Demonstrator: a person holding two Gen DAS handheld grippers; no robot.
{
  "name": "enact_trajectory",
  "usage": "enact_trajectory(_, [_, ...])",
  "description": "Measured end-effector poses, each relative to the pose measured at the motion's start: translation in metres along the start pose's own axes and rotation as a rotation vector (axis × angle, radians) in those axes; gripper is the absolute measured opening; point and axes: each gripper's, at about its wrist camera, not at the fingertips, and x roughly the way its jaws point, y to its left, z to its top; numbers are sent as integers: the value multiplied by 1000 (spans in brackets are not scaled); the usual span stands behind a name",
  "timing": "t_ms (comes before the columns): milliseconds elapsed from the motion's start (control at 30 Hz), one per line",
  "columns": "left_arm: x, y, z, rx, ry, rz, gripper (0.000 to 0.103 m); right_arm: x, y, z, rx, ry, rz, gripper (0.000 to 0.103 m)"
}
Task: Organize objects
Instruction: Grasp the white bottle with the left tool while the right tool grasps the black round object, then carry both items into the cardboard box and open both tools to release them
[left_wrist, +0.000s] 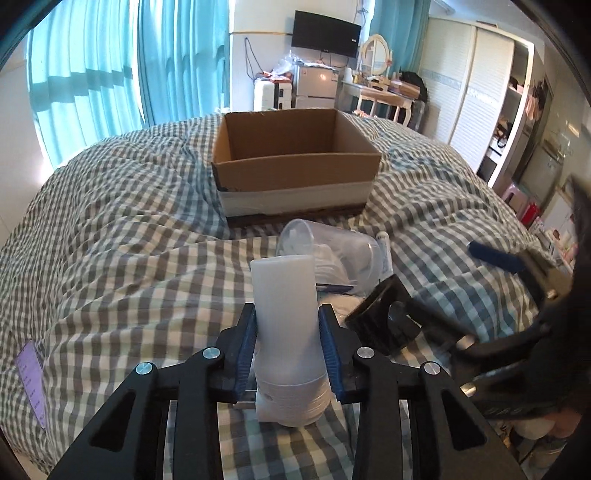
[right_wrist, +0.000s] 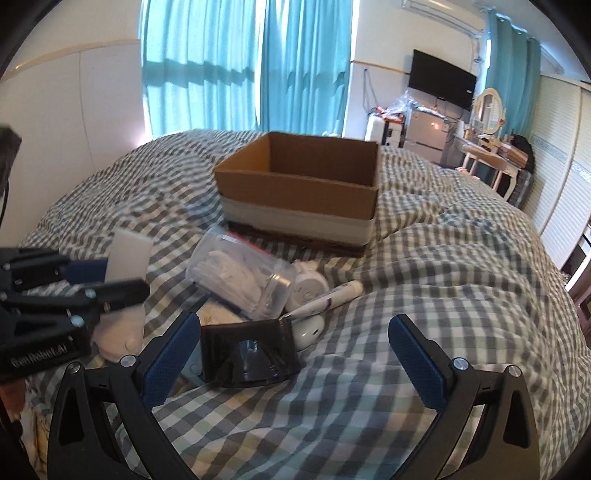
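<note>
While the left gripper (left_wrist: 288, 343) clamps the white tube (left_wrist: 286, 325) between its blue pads, cap toward the camera and long axis running forward along the fingers, the cardboard box (left_wrist: 295, 173) sits open straight ahead on the checked bedspread (left_wrist: 110, 240). Beside it, the right gripper (right_wrist: 295, 358) stands wide and empty, its left finger just beside the black box (right_wrist: 247, 354), the nearer hand for that piece

Teal curtains (left_wrist: 110, 74) fill the upper left of the left wrist view. A black TV (left_wrist: 325, 33) hangs on the wall at top centre, with a small fridge (left_wrist: 317, 83) below it. Right of these stand an oval mirror (left_wrist: 376, 53) over a white dressing table (left_wrist: 380, 96), then a wardrobe (left_wrist: 476, 99) at far right.
</note>
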Motion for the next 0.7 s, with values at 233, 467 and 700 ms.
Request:
enact_trajectory(233, [-21,12,5,-10,-57,15,33,44,20,-13,-51,136,78,76])
enact_trajectory(467, [-19,20,7,-37,-53,10,33,57,32,-15,-86,184,82,76])
enact_trajectory(700, [-25,21,11,-29,-73,24,33,39,30,-9,-84,120,65,76])
